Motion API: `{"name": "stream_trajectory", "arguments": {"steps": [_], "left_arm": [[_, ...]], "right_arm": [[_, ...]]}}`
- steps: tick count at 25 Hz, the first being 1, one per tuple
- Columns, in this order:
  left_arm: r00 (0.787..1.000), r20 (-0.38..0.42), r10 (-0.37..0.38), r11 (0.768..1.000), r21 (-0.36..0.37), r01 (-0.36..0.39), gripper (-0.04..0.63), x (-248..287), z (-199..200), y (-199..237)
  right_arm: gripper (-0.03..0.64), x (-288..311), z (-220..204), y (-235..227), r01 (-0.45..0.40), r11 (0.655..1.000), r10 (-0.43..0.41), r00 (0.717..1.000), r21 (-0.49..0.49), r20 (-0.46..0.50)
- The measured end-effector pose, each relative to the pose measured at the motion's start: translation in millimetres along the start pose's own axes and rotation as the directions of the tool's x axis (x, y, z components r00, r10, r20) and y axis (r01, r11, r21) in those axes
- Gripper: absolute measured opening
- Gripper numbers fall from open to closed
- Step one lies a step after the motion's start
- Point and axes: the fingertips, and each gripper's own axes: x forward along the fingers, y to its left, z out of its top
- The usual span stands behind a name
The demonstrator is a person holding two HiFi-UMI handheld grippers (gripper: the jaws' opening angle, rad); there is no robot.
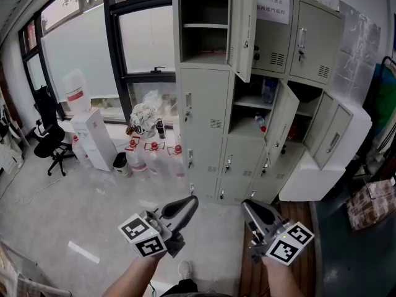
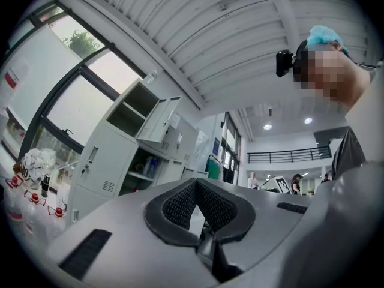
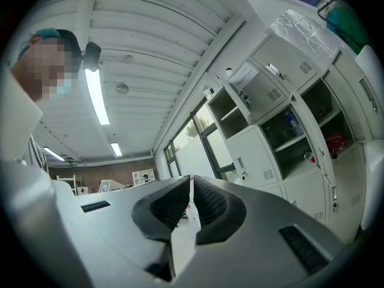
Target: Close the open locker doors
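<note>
Glass takes up the upper left of the head view: a tall window [image 1: 80, 48], with a white water dispenser [image 1: 93, 138] below it and a cluster of red-capped bottles [image 1: 151, 156] on the floor nearer the centre. Right of those, across the upper middle and upper right of the frame, stands the pale grey locker bank [image 1: 201, 104], where the task lies. The lower compartments of its left column are shut, but the top door [image 1: 245, 30] hangs wide off an empty shelved compartment. Further right, the middle door [image 1: 281, 119] stands out from a compartment holding a bottle. At the bank's right edge, two lower doors [image 1: 331, 135] are swung outward as well.

Along the bottom of the frame, the left gripper [image 1: 192, 200] has its jaws together on nothing. The right gripper [image 1: 246, 205] beside it is likewise closed and empty. Both point toward the lockers and are well apart from every door.

This looks like the approach, with several doors yet to be shut. The next move calls for getting close and setting a closed gripper tip against the outer face of one open door, near its free edge. The door then has to be swung flat until it latches. The top door sits high and will need a raised reach.
</note>
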Motion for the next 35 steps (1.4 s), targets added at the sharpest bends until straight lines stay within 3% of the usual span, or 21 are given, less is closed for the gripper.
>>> {"name": "stream_trajectory", "arguments": {"steps": [19, 35], "left_arm": [[1.0, 0.015, -0.014, 0.999, -0.03, 0.015, 0.011, 21, 50, 199], [0.996, 0.018, -0.082, 0.996, -0.026, 0.083, 0.011, 44, 76, 265]], "right_arm": [[0.015, 182, -6, -65, 0.053, 0.999, -0.053, 0.998, -0.005, 0.016], [0.017, 244, 4, -95, 0.113, 0.993, -0.112, 0.993, -0.021, 0.048]]}}
